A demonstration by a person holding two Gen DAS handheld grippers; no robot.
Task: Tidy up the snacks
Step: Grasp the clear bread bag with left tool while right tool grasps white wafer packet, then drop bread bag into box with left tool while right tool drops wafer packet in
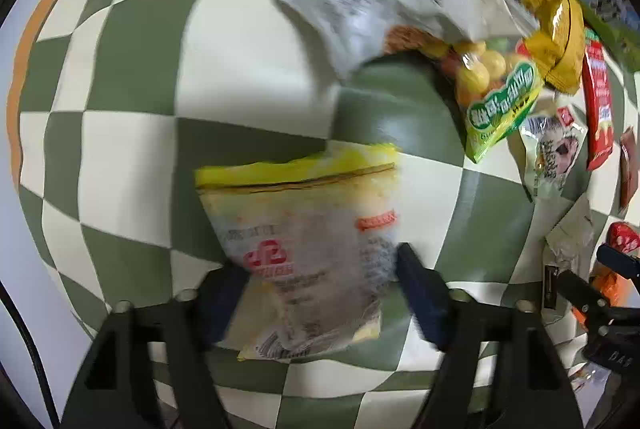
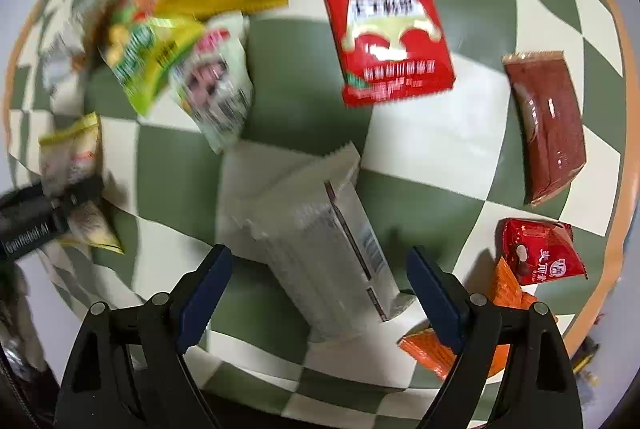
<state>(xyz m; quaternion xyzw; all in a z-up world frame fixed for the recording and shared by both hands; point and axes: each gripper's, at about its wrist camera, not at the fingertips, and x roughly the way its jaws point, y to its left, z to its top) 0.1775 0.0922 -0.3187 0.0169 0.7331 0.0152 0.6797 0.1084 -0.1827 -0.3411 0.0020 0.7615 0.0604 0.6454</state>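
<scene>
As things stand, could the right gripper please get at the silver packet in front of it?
Probably yes: the right gripper is open, its fingers either side of the silver packet, and nothing lies on top of it. The orange packet sits close beside the right finger.
</scene>
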